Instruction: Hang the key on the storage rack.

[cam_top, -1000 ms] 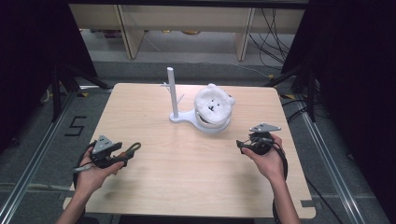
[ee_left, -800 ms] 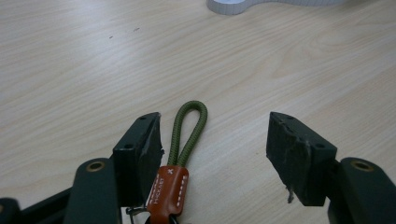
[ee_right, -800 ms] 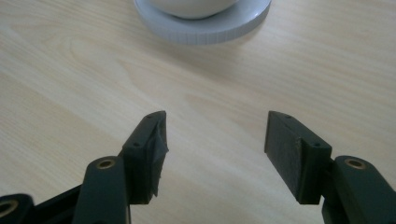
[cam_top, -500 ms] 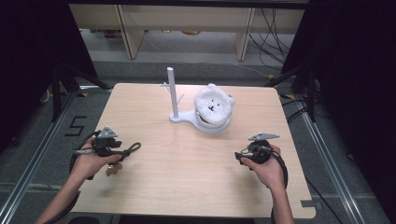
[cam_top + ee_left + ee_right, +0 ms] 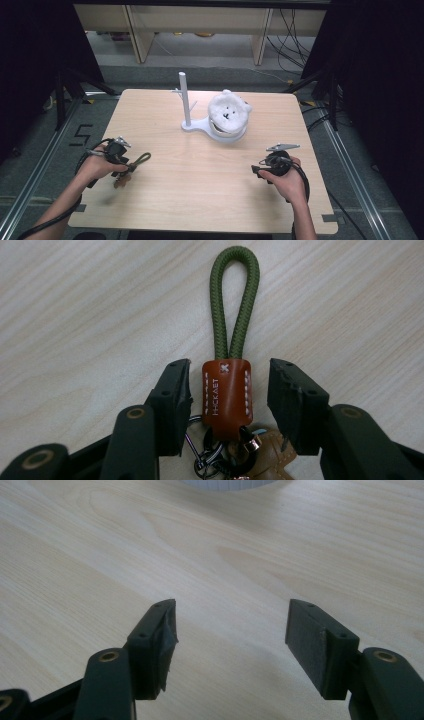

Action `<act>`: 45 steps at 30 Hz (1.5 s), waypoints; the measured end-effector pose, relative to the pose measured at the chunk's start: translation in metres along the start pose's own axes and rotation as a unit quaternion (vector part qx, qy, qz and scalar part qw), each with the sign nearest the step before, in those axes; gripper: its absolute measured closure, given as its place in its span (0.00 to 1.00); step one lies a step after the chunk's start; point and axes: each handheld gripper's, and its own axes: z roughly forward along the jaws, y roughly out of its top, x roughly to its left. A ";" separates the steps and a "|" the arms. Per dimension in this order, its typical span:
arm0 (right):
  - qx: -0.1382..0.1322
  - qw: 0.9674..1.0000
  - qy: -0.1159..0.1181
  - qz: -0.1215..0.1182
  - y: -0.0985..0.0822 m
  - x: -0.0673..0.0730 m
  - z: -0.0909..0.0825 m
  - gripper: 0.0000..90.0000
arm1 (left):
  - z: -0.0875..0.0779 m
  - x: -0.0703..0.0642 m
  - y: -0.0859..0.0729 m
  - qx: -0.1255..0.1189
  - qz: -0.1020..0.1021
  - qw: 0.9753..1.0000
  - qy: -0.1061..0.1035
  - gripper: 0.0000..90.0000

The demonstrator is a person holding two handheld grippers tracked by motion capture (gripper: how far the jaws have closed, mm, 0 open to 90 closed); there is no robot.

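The left gripper (image 5: 131, 163) slides out toward the table's left edge, jaws just been closing around the keychain (image 5: 227, 390), pads not yet touching. The right gripper (image 5: 256, 169) drops nearer the person.

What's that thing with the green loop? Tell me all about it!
It's a keychain. A loop of green braided cord runs into a brown leather tab with white stitching and stamped letters. Metal rings and another brown leather piece hang below. It lies flat on the wooden table, between the left gripper's jaws, which have just been closing but do not yet press it.
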 end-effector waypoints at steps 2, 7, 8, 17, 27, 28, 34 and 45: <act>0.008 1.000 0.004 0.001 0.001 0.000 -0.001 0.43 | 0.002 0.001 0.001 0.009 0.000 1.000 -0.001 0.58; 0.012 1.000 0.007 0.013 0.003 0.002 -0.003 0.42 | 0.006 0.002 0.006 0.033 0.006 0.999 -0.006 0.61; 0.008 1.000 0.005 0.001 0.003 0.000 -0.002 0.42 | 0.005 0.002 0.007 0.043 0.012 0.999 -0.004 0.61; 0.022 0.999 0.019 0.023 0.004 0.004 -0.003 0.42 | 0.006 0.003 0.013 0.079 0.013 0.997 -0.009 0.64; 0.018 0.999 0.023 0.031 0.002 0.006 -0.002 0.42 | 0.006 0.001 0.020 0.112 0.003 0.994 -0.004 0.75; 0.017 0.999 0.023 0.031 0.002 0.006 -0.002 0.42 | 0.006 0.000 0.020 0.111 -0.001 0.994 -0.004 0.75; 0.006 1.000 0.017 0.013 0.002 0.003 -0.003 0.42 | 0.003 -0.002 0.018 0.104 0.013 0.994 -0.002 0.76; -0.004 1.000 0.017 0.016 0.002 0.001 -0.003 0.42 | -0.012 -0.010 0.014 -0.004 -0.007 1.000 -0.023 0.77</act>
